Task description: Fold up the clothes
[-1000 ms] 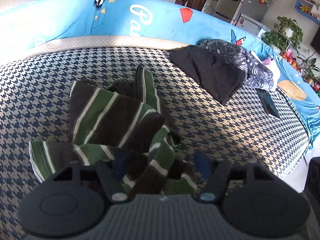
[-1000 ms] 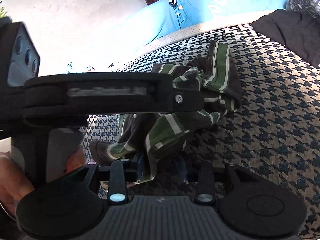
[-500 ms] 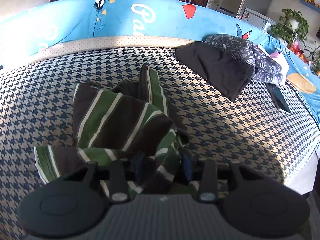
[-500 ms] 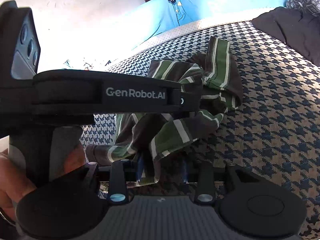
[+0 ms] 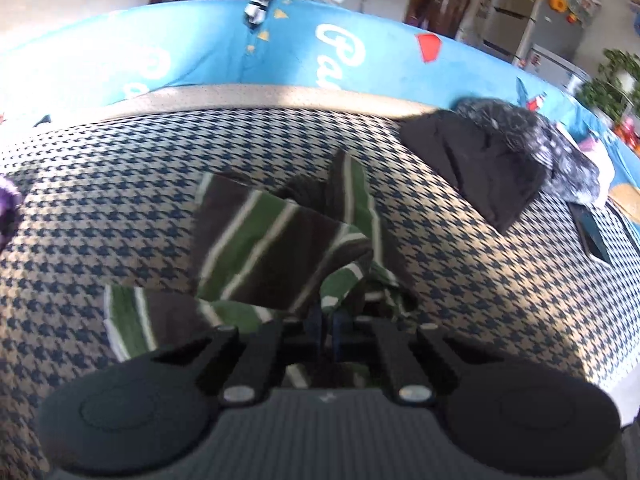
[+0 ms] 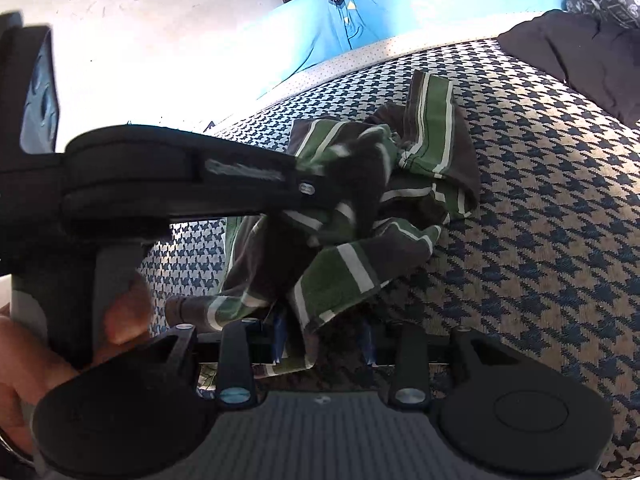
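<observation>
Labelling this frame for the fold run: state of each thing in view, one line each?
left gripper: shut on striped garment
right gripper: open, fabric hanging between the fingers
striped garment: crumpled, unfolded, one edge pinched
black garment: lying loose in a heap
patterned dark garment: bunched beside the black one

The left gripper (image 5: 328,326) has pinched shut on the striped garment (image 5: 276,240).

white letters "pa" show on the blue cover (image 5: 224,60).
</observation>
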